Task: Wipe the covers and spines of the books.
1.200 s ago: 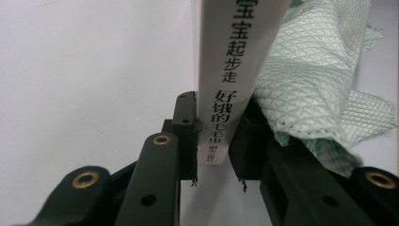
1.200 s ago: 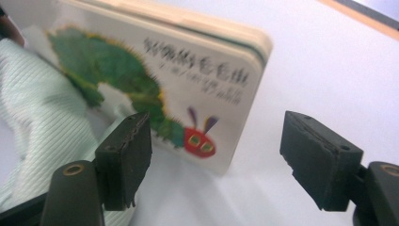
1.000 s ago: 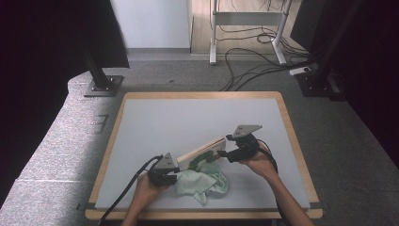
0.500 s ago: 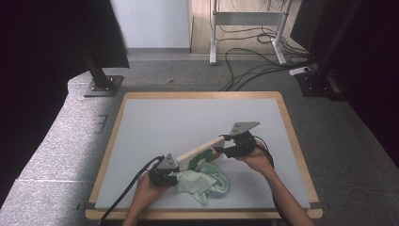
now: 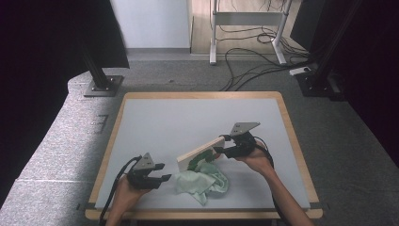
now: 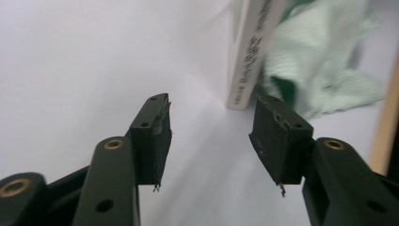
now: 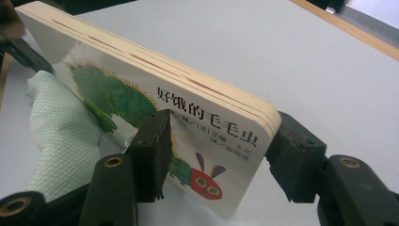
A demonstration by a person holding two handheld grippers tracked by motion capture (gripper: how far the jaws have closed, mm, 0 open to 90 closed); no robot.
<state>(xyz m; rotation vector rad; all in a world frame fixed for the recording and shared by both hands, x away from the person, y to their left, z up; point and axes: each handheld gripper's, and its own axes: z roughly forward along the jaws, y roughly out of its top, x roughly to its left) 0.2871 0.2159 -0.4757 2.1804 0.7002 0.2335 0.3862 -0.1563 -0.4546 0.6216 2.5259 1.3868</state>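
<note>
We see right gripper (image 5: pixel 220 151) clamping board book (image 5: pixel 200 153) tilted over green cloth (image 5: pixel 203 183); left gripper (image 5: pixel 164 172) jaws just opening, empty, near-left of cloth. Wiping seems unfinished.

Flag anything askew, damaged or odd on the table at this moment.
The board book is propped at a tilt, one end clamped in the right hand-held gripper, the other down by the crumpled green cloth. The left hand-held gripper is open and apart from both. No damage visible.
</note>
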